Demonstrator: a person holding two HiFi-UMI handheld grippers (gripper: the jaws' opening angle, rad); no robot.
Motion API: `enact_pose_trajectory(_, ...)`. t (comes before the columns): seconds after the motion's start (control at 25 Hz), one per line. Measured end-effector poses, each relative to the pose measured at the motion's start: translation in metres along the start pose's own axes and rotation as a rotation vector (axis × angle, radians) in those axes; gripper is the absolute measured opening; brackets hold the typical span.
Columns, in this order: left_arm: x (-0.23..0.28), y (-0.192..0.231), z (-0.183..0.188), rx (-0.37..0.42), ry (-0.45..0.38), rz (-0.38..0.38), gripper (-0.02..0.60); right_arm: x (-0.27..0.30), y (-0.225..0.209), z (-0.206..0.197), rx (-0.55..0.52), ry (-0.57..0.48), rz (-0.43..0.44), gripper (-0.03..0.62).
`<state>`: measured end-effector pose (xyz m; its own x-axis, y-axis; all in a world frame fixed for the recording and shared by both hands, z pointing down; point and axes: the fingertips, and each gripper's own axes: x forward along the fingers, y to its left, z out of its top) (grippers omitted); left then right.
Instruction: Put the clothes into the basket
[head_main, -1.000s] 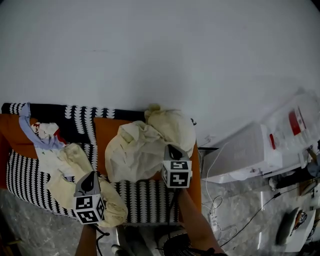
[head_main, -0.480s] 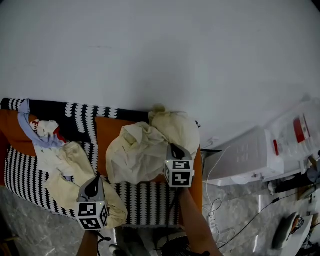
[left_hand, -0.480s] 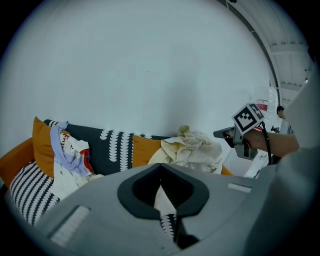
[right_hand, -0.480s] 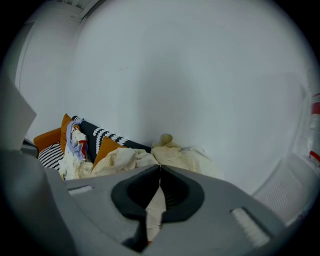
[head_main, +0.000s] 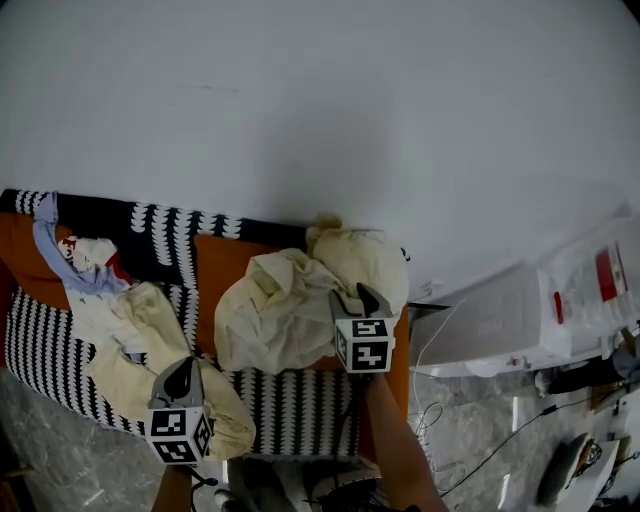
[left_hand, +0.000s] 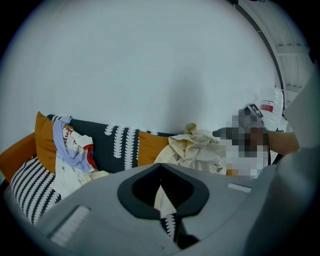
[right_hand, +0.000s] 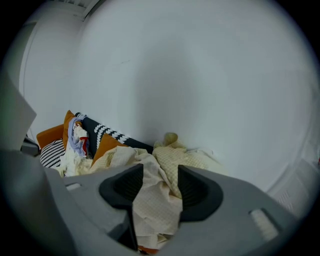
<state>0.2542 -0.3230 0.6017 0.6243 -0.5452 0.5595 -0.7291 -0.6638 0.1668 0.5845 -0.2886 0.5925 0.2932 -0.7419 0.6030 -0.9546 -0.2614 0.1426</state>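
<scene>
While the left tool (head_main: 183, 364) points down shut, the right tool (head_main: 357, 295) has just opened around cream cloth (head_main: 270, 315).

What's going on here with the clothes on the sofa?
A person works two hand-held grippers over clothes strewn on a sofa. The right gripper is at the crumpled cream garment. Its tongs have just been opening, with that cloth between them but not pinched. The left gripper hangs above another cream garment, tongs drawn together. No basket is in view.
</scene>
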Motion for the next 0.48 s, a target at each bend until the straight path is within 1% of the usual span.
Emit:
enact_pose_trajectory(0.12, 0.005, 0.009, -0.002, -0.013, 0.006, 0.016, 0.006, 0.01, 0.001, -0.003, -0.05, 0.028, 0.002, 0.236)
enact_pose_trajectory(0.28, 0.013, 0.022, -0.008, -0.033, 0.018, 0.038, 0.006, 0.027, 0.005, -0.012, -0.085, 0.088, 0.042, 0.266)
enact_pose_trajectory(0.36, 0.015, 0.029, -0.01, -0.042, 0.02, 0.048, 0.006, 0.036, 0.006, -0.014, -0.11, 0.114, 0.047, 0.29)
enact_pose_trajectory(0.48, 0.017, 0.037, -0.015, -0.05, 0.027, 0.066, 0.006, 0.048, 0.007, -0.012, -0.153, 0.138, 0.04, 0.291)
